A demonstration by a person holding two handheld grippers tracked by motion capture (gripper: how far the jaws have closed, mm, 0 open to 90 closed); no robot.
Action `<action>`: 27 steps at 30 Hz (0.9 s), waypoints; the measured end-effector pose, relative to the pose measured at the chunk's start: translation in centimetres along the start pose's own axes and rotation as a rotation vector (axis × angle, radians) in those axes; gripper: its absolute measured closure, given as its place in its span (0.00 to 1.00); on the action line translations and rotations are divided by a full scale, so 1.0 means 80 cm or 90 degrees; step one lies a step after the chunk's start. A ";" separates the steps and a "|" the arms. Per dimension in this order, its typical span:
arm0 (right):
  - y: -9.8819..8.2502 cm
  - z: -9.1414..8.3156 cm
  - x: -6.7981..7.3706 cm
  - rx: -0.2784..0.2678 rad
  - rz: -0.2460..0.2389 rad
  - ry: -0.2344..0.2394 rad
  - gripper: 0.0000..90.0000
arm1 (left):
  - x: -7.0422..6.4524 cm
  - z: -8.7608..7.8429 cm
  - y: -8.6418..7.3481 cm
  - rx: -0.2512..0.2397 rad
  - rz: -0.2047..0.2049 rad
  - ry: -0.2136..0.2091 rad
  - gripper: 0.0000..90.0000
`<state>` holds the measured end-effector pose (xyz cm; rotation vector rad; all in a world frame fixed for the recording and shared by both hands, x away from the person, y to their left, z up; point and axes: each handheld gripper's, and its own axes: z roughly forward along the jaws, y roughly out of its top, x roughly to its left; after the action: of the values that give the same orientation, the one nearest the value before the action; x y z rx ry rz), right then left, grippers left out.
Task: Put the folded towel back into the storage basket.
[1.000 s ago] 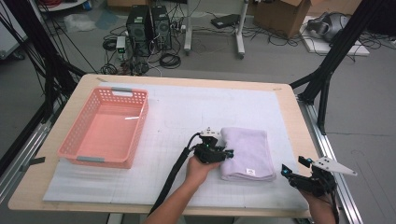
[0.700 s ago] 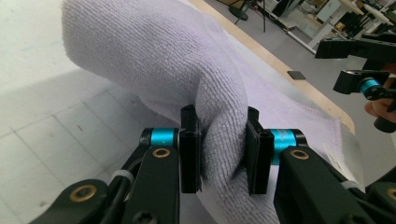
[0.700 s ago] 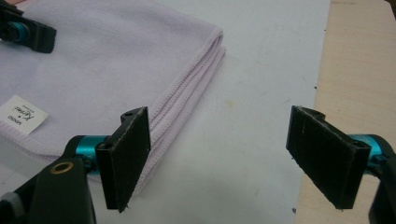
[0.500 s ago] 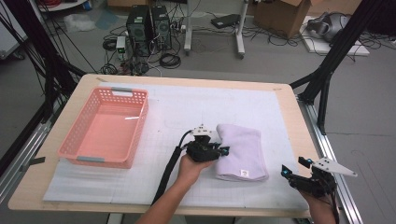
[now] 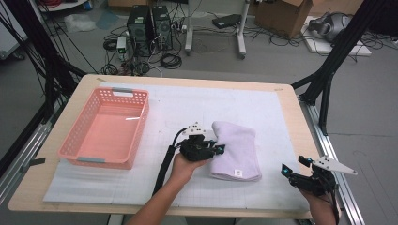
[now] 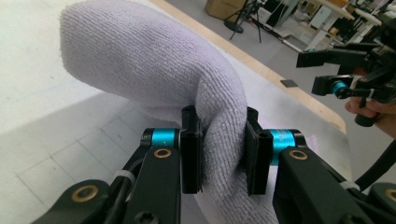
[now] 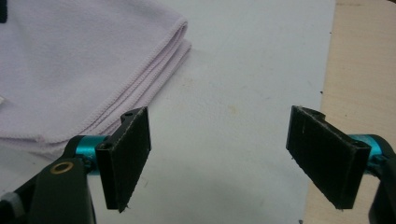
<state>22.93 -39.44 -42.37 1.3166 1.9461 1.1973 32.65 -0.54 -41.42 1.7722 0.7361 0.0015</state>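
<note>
A folded lilac towel lies on the white mat right of the table's middle. My left gripper is shut on its left edge, and the left gripper view shows a thick fold of towel pinched between the two black pads and raised off the mat. My right gripper stands open near the table's front right corner, apart from the towel. In the right gripper view its jaws are wide with only mat between them, and the towel's stitched corner lies at the upper left.
A pink plastic basket stands on the left half of the mat, with nothing in it. The wooden table edge runs close to the right gripper. A black frame leg rises beyond the table's right side.
My left gripper has moved a little left and up with the towel's edge in it, so the towel's left side is now raised and bunched. The right gripper has kept still.
</note>
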 end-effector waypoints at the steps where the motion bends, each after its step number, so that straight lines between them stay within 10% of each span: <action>1: 0.000 0.000 0.000 -0.001 0.000 0.001 0.23 | 0.000 0.000 0.000 0.000 0.000 0.000 0.81; 27: 0.001 -0.007 -0.004 -0.017 0.016 -0.004 0.23 | -0.006 -0.078 0.047 -0.084 0.067 0.024 0.82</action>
<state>22.65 -39.94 -42.03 1.3340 1.9071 1.2256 31.79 4.10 -35.89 1.6859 0.6540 0.1517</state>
